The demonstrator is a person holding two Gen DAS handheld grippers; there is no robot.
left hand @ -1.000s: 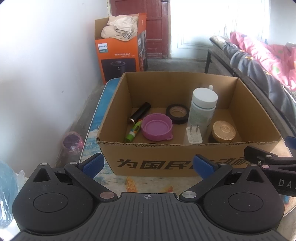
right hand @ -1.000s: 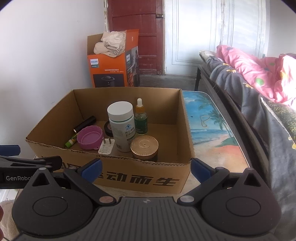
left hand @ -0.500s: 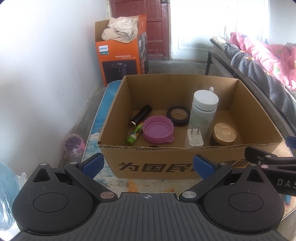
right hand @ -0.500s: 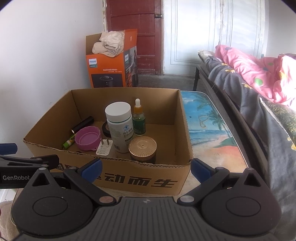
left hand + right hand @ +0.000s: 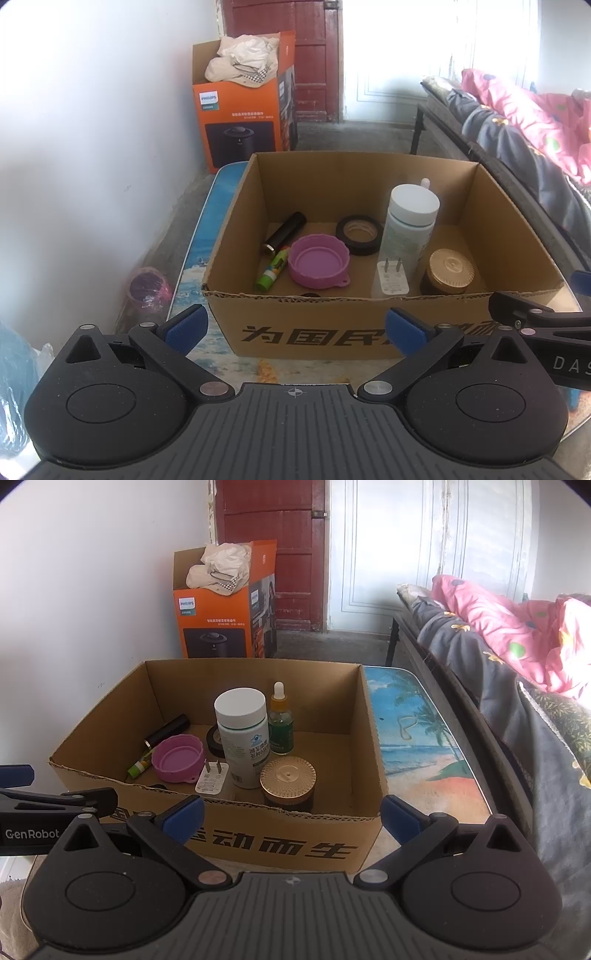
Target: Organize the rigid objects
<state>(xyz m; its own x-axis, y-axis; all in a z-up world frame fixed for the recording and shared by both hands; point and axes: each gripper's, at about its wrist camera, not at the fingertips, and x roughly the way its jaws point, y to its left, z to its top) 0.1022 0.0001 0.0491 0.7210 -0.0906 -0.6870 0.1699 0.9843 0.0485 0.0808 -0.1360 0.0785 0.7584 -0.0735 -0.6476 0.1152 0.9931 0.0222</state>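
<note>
left gripper (image 5: 293, 326): held level in front of the near wall of the box, jaws spread wide, nothing between the blue pads; its tip also shows at the left edge of the right wrist view
right gripper (image 5: 291, 821): beside the left one, also in front of the near wall, jaws spread wide and empty
cardboard box (image 5: 369, 332): open top, black printed characters on the near wall, sits on the table
white bottle (image 5: 242, 734): upright near the middle of the box, white cap
dropper bottle (image 5: 280, 725): green, upright, just behind and right of the white bottle
gold-lidded jar (image 5: 288, 781): upright, in front of the white bottle near the front wall
white plug (image 5: 391, 280): leans against the base of the white bottle, prongs up
purple lid (image 5: 318, 265): lies open side up on the box floor, left of the plug
black tape roll (image 5: 360, 240): flat, behind the purple lid
black tube (image 5: 284, 238): lying at the left side of the box
green stick (image 5: 272, 274): lying just in front of the black tube
table (image 5: 424, 738): low, glossy top printed with a beach and palm scene
room: white wall at left, concrete floor, dark red door (image 5: 280, 550) at the back
orange carton (image 5: 221, 627): on the floor by the door, pale cloth stuffed in its top
bed (image 5: 517, 657): along the right, grey and pink floral quilts
</note>
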